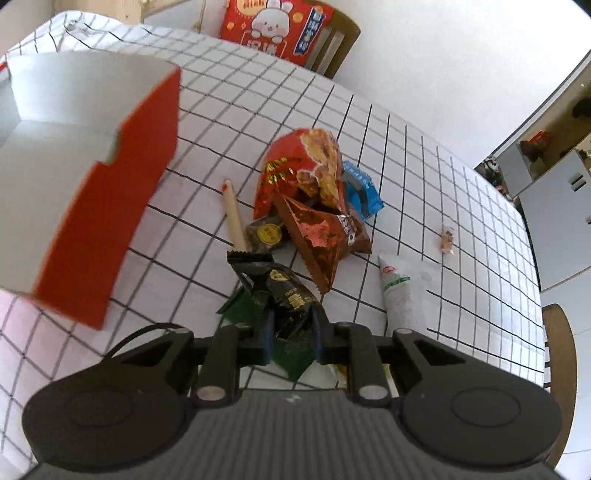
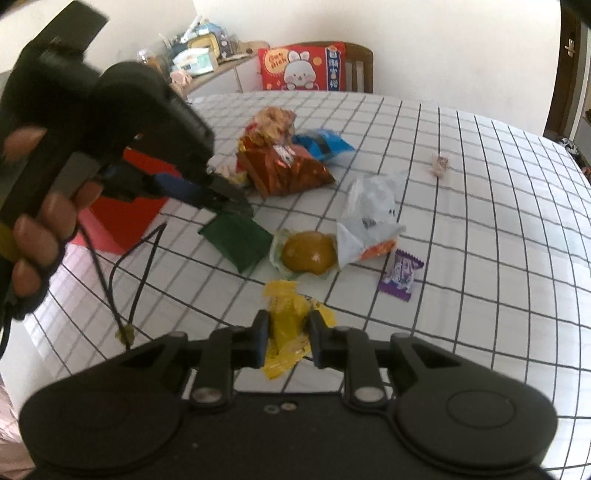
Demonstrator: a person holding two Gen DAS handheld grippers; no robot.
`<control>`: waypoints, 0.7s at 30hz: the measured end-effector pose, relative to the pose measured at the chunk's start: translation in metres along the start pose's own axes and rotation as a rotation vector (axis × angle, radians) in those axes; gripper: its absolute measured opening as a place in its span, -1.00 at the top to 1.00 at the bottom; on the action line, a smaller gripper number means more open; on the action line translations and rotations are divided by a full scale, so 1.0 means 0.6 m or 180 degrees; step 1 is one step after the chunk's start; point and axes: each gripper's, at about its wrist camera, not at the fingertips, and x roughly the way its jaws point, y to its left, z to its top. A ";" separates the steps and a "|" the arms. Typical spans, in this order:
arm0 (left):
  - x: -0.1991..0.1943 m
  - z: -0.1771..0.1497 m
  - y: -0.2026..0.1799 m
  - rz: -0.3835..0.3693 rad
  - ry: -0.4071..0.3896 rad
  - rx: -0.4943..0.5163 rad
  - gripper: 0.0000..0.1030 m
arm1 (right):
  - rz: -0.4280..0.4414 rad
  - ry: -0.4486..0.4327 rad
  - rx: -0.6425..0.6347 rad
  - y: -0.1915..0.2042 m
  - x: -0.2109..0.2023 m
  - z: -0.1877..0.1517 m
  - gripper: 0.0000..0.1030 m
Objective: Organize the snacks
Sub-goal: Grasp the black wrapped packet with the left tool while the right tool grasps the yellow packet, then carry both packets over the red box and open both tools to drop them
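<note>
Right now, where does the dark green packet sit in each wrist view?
Left wrist view: the dark green packet lies low centre, mostly hidden under the black packet pinched in the left tool.
Right wrist view: it lies flat left of centre, just under the left tool's tip.
Shared landmark: the red rabbit cushion on the chair beyond the table.

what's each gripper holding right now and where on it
Left gripper pinches the black snack packet at its near end; right gripper pinches the yellow packet across its middle.
</note>
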 end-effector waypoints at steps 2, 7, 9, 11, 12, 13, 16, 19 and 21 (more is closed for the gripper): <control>-0.026 -0.002 0.006 -0.0030 -0.0053 0.0024 0.62 | -0.0001 -0.0038 0.0014 0.006 -0.011 0.006 0.60; -0.083 -0.003 0.022 -0.0079 -0.0205 0.0169 0.62 | 0.0041 -0.0199 0.0048 0.030 -0.044 0.030 0.60; -0.103 -0.002 0.032 -0.0061 -0.0230 0.0225 0.62 | 0.0043 -0.0245 0.0068 0.042 -0.053 0.042 0.60; -0.122 0.000 0.043 -0.0086 -0.0262 0.0281 0.62 | 0.0059 -0.0274 0.0120 0.054 -0.060 0.055 0.60; -0.131 0.000 0.048 -0.0085 -0.0274 0.0298 0.62 | 0.0076 -0.0299 0.0139 0.061 -0.063 0.061 0.60; -0.141 0.001 0.055 -0.0085 -0.0292 0.0321 0.62 | 0.0089 -0.0316 0.0148 0.068 -0.067 0.067 0.60; -0.170 0.004 0.076 -0.0075 -0.0343 0.0412 0.62 | 0.0138 -0.0362 0.0148 0.095 -0.067 0.091 0.61; -0.193 0.010 0.100 -0.0060 -0.0399 0.0455 0.62 | 0.0196 -0.0412 0.0145 0.122 -0.066 0.115 0.61; -0.207 0.018 0.119 -0.0056 -0.0437 0.0443 0.62 | 0.0231 -0.0452 0.0100 0.145 -0.064 0.132 0.60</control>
